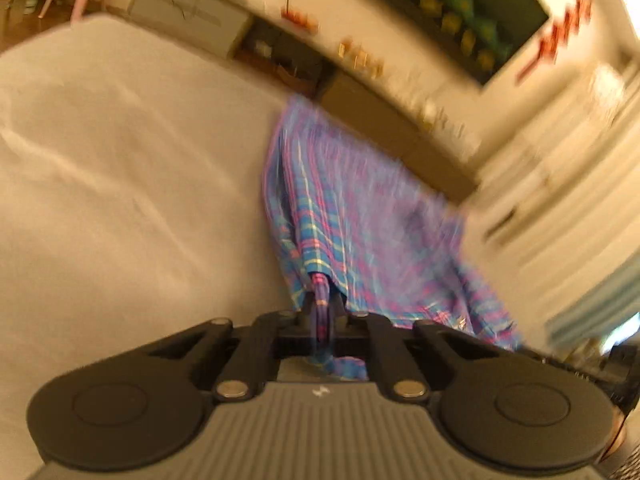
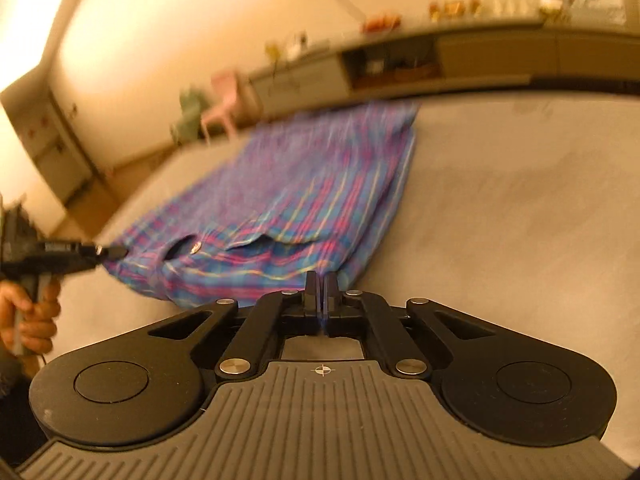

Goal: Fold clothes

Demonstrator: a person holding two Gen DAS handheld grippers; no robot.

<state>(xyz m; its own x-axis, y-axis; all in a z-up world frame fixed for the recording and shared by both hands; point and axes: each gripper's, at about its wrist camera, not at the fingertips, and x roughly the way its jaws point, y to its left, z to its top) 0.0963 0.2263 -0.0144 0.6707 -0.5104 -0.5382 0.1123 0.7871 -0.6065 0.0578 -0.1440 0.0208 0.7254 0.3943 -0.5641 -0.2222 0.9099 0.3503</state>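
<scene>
A blue, pink and yellow plaid shirt (image 1: 352, 216) hangs lifted above the white bed sheet (image 1: 120, 180), blurred by motion. My left gripper (image 1: 322, 300) is shut on a bunched corner of it, with cloth running back between the fingers. In the right wrist view the plaid shirt (image 2: 304, 184) spreads out ahead, its near hem held up. My right gripper (image 2: 321, 282) is shut on that hem. The left gripper (image 2: 108, 251) shows at the far left, pinching the other corner, held by a hand (image 2: 28, 316).
The white bed sheet (image 2: 500, 220) stretches to the right of the shirt. A low cabinet (image 2: 460, 60) with small items runs along the wall. A pink chair (image 2: 226, 104) stands beyond the bed. A dark screen (image 1: 452, 4) hangs on the wall.
</scene>
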